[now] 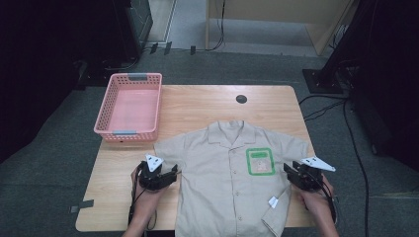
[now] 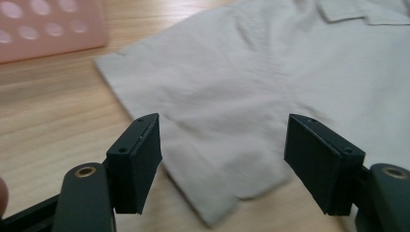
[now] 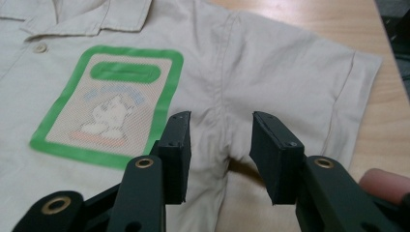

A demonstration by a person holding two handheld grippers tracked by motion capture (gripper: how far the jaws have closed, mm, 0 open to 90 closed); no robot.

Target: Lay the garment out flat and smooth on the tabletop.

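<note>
- On the worktop [image 1: 207, 101], toward 6 o'clock of its surface, a beige short-sleeved shirt [image 1: 225, 182] lies flat, front side up and buttoned, with the hem hanging at the near edge.
- Long axis of the shirt: collar [image 1: 231, 129] at 12 o'clock, hem at 6 o'clock; the sleeves point to roughly 9 and 3 o'clock. A green-bordered chest patch [image 1: 260, 161] sits at 3 o'clock of the button line.
- Left hand-held gripper [image 1: 165, 178]: jaws stand wide apart with nothing between the pads; in the left gripper view [image 2: 222, 159] they frame the cuff corner of the sleeve [image 2: 212, 145] without touching it.
- Right hand-held gripper [image 1: 291, 173]: jaws partly open and empty; in the right gripper view [image 3: 220, 154] they point at the underarm seam of the other sleeve [image 3: 300, 92].
- Step in hand, as judged: the approach to both sleeves, before any grasp; folding appears not yet begun.
- Next move, as judged: each gripper must descend so one pad slides under the fabric edge, then close on a single layer near the sleeve.
- At 10 o'clock of the shirt stands a pink basket [image 1: 111, 106], empty, a likely destination.
</note>
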